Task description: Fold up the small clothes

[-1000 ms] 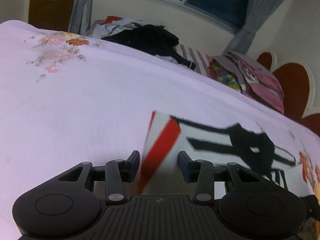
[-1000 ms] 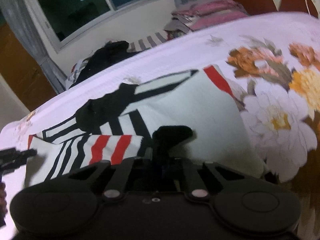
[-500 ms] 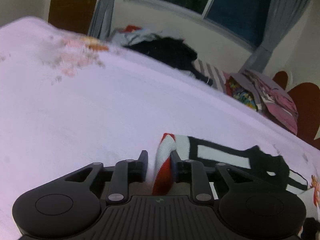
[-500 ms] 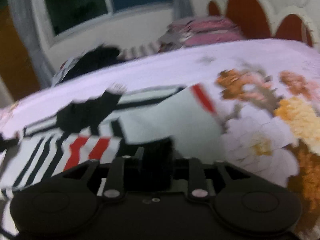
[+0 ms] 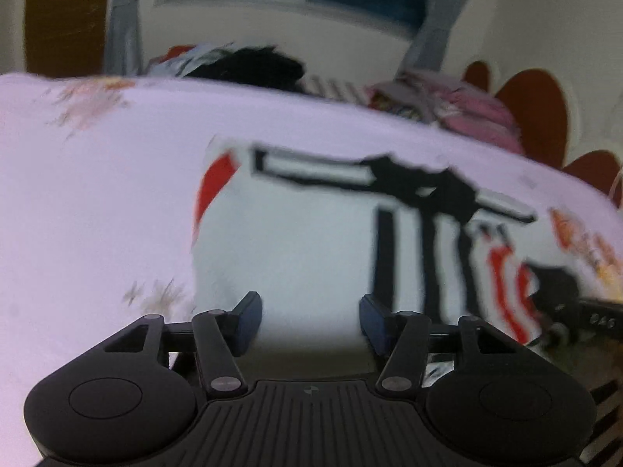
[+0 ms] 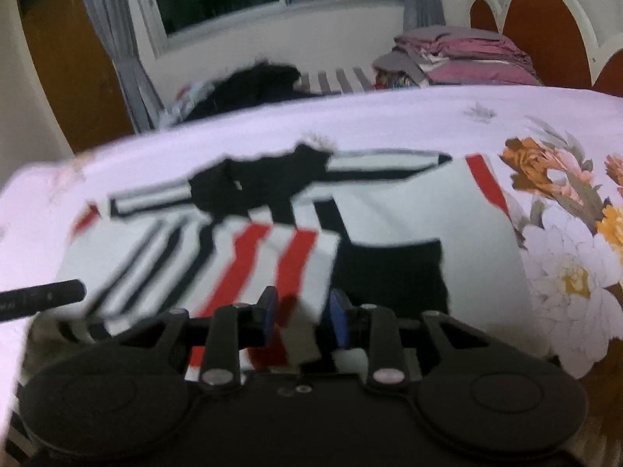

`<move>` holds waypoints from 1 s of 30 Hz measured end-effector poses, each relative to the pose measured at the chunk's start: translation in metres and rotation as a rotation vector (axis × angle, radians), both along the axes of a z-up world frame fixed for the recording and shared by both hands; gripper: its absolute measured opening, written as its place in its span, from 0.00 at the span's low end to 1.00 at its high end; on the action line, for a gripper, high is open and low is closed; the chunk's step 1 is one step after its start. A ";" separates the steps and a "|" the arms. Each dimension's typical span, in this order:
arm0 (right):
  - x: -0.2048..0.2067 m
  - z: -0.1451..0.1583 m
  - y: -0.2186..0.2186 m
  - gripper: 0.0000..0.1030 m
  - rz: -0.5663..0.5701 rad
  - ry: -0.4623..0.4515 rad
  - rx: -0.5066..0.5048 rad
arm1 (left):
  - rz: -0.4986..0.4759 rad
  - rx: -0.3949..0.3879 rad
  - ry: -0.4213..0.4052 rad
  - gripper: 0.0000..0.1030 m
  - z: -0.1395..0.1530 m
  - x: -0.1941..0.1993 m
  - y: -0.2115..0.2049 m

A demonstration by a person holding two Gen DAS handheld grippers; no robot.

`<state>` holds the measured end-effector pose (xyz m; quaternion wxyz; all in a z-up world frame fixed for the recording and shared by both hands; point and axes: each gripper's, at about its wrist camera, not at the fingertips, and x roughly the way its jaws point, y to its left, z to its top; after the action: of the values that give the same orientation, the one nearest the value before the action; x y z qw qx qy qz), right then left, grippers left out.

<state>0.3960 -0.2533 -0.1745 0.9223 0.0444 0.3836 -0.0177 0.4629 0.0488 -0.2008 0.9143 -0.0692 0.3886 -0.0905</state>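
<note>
A small white shirt with black and red stripes lies on the pale floral bed sheet, its black collar toward the far side. My left gripper hovers over the shirt's plain white near part. Its jaws are opening and nothing is pressed between them. My right gripper is at the near edge of the red-striped flap. A fold of that cloth sits loose between its parted pads. Each gripper shows at the edge of the other's view, the right gripper and a left finger.
At the bed's far edge lie a heap of black and mixed clothes and a stack of folded pink cloth. A brown scalloped headboard rises at the right. A window with grey curtains is behind. Large flower prints cover the sheet's right side.
My left gripper closed on the red-edged sleeve, carried it across, then let go and opened. My right gripper, shut on black cloth before, has parted its pads.
</note>
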 end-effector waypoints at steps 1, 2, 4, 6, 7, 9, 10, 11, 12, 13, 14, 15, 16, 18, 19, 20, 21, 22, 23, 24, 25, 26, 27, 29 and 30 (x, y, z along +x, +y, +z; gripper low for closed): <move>-0.003 -0.001 -0.001 0.25 -0.006 -0.004 -0.047 | 0.017 -0.011 -0.013 0.55 -0.003 -0.002 0.006; -0.003 -0.002 -0.004 0.25 -0.016 0.000 -0.076 | 0.021 -0.010 -0.019 0.54 -0.003 -0.004 0.006; -0.005 0.000 -0.008 0.25 -0.021 0.015 -0.083 | 0.015 0.016 -0.017 0.54 0.000 -0.005 0.007; -0.006 0.002 -0.007 0.28 -0.004 0.033 -0.091 | 0.011 0.028 -0.013 0.55 0.001 -0.006 0.005; -0.007 0.003 -0.007 0.28 0.000 0.037 -0.090 | 0.019 0.025 -0.011 0.55 0.003 -0.006 0.006; -0.014 0.007 -0.008 0.28 -0.002 0.029 -0.055 | 0.040 0.016 -0.008 0.55 0.008 -0.014 0.003; -0.018 0.009 -0.008 0.28 0.002 0.023 -0.041 | 0.048 0.009 -0.010 0.55 0.010 -0.019 0.002; -0.023 0.012 -0.007 0.28 0.009 0.019 -0.028 | 0.046 0.001 -0.015 0.55 0.014 -0.025 0.002; -0.027 0.014 -0.005 0.29 0.016 0.013 -0.013 | 0.039 0.000 -0.021 0.55 0.017 -0.030 0.000; -0.032 0.015 -0.004 0.29 0.022 0.009 0.001 | 0.028 0.009 -0.027 0.55 0.021 -0.035 -0.004; -0.036 0.016 -0.001 0.31 0.031 0.012 0.010 | 0.017 0.014 -0.031 0.55 0.024 -0.041 -0.008; -0.040 0.018 0.002 0.32 0.039 0.014 0.011 | 0.012 0.010 -0.032 0.55 0.025 -0.045 -0.011; -0.044 0.019 0.005 0.32 0.053 0.015 0.015 | 0.004 -0.002 -0.029 0.55 0.027 -0.050 -0.014; -0.051 0.019 0.013 0.33 0.084 0.020 0.023 | -0.015 -0.013 -0.018 0.55 0.029 -0.059 -0.024; -0.053 0.020 0.017 0.33 0.097 0.022 0.029 | -0.027 -0.017 -0.011 0.55 0.029 -0.064 -0.030; -0.056 0.019 0.022 0.33 0.117 0.025 0.037 | -0.042 -0.023 -0.002 0.55 0.028 -0.067 -0.035; -0.059 0.019 0.028 0.33 0.139 0.029 0.039 | -0.060 -0.027 0.006 0.55 0.027 -0.072 -0.042; -0.062 0.017 0.034 0.33 0.158 0.034 0.036 | -0.074 -0.026 0.013 0.55 0.025 -0.077 -0.048; -0.066 0.015 0.040 0.33 0.183 0.041 0.029 | -0.087 -0.022 0.018 0.55 0.022 -0.082 -0.054; -0.070 0.013 0.047 0.33 0.212 0.045 0.018 | -0.105 -0.016 0.025 0.55 0.019 -0.086 -0.059; -0.075 0.011 0.052 0.33 0.240 0.050 0.002 | -0.118 -0.004 0.031 0.55 0.016 -0.091 -0.063; -0.079 0.009 0.056 0.33 0.262 0.055 -0.014 | -0.124 0.012 0.035 0.55 0.012 -0.096 -0.066; -0.084 0.005 0.059 0.33 0.284 0.066 -0.029 | -0.133 0.025 0.049 0.55 0.008 -0.101 -0.066; -0.094 -0.003 0.057 0.34 0.308 0.092 -0.062 | -0.151 0.052 0.066 0.55 -0.001 -0.113 -0.062; -0.100 -0.005 0.054 0.34 0.311 0.080 -0.085 | -0.166 0.078 0.047 0.55 -0.001 -0.120 -0.060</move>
<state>0.2957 -0.1992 -0.1798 0.8988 -0.0553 0.4214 0.1072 0.3426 -0.0113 -0.2022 0.8962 -0.0033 0.4177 -0.1494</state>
